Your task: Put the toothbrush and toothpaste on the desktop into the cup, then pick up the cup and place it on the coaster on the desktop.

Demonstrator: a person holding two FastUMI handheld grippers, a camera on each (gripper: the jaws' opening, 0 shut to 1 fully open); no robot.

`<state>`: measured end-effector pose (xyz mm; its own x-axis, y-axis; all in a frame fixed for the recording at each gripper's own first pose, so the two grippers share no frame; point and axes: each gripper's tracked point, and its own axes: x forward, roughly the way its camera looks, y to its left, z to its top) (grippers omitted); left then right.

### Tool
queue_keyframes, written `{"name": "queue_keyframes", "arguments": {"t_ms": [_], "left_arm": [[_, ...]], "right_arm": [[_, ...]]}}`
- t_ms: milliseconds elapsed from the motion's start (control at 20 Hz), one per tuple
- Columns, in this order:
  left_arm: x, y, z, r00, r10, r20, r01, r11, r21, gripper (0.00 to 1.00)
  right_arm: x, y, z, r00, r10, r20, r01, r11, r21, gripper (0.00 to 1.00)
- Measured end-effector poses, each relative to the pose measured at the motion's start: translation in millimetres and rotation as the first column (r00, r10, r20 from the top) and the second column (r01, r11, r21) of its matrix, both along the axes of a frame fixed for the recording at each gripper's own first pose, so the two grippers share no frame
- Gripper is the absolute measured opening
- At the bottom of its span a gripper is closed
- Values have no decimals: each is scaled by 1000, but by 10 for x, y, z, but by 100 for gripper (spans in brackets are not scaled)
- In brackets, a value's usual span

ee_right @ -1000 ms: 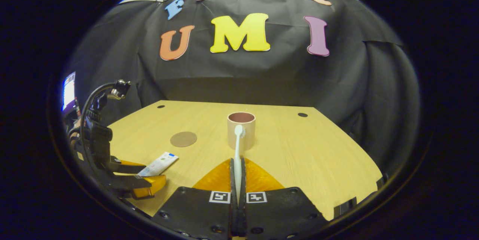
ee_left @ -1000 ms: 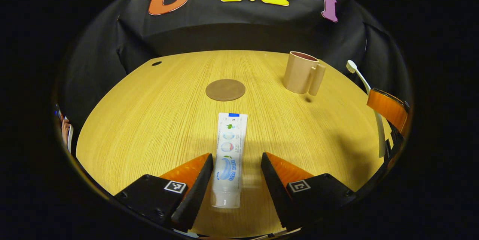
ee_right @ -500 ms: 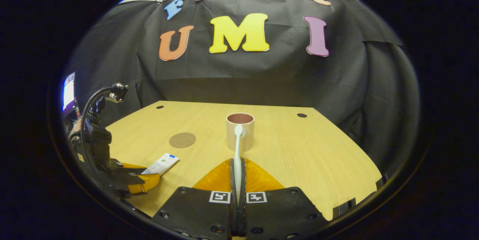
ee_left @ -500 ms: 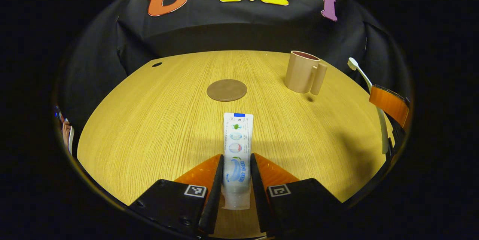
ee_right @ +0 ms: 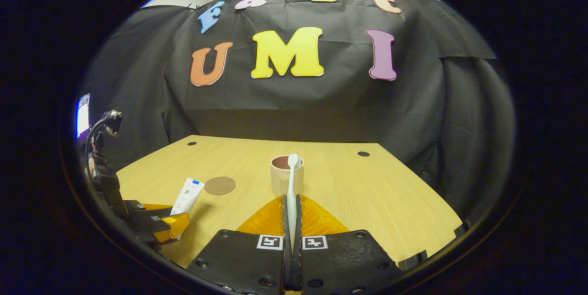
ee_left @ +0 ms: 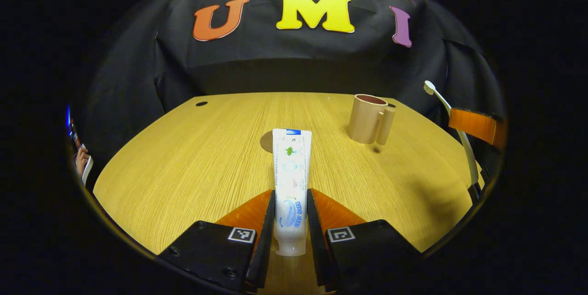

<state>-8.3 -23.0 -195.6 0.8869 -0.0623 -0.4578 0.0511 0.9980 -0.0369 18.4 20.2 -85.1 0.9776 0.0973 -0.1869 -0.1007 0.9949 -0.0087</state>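
In the left gripper view, the left hand-held gripper (ee_left: 291, 221) is closed on the toothpaste (ee_left: 291, 173), both fingers pressing the tube's lower body near the cap end; the tube's flat crimped end points away, toward the cup (ee_left: 366, 118), and partly covers the round brown coaster (ee_left: 266, 141) behind it. In the right gripper view the same tube (ee_right: 187, 195) is tilted up off the wooden surface (ee_right: 367, 194), held by the left hand-held gripper (ee_right: 172, 224) well to the left of the cup (ee_right: 281, 178), with the coaster (ee_right: 220, 185) just beyond the tube's far end and to the left of the cup. The right hand-held gripper (ee_right: 291, 221) is clamped on the white toothbrush (ee_right: 291, 194), its two fingers pressed together on the handle; the brush stands nearly upright with its bristle head level with the cup's rim, directly in front of the cup. In the left gripper view the toothbrush (ee_left: 452, 120) and the right hand-held gripper (ee_left: 473, 125) appear to the right of the cup, apart from it. The beige cup stands upright on the surface, its handle toward the left gripper view's camera, and it is well apart from the coaster.
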Motion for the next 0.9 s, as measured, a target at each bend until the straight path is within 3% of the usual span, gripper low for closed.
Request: {"name": "queue_keyframes", "arguments": {"t_ms": [450,900], "left_arm": [[-5,-53,262,991,-4,132,9,999,-43,42],[-33,132,680,949,56,310,-40,998,-58,42]], "right_arm": [[276,210,572,993,22,119,-25,999,23,4],[943,481,1106,972,37,234,-65,992,110,0]]}}
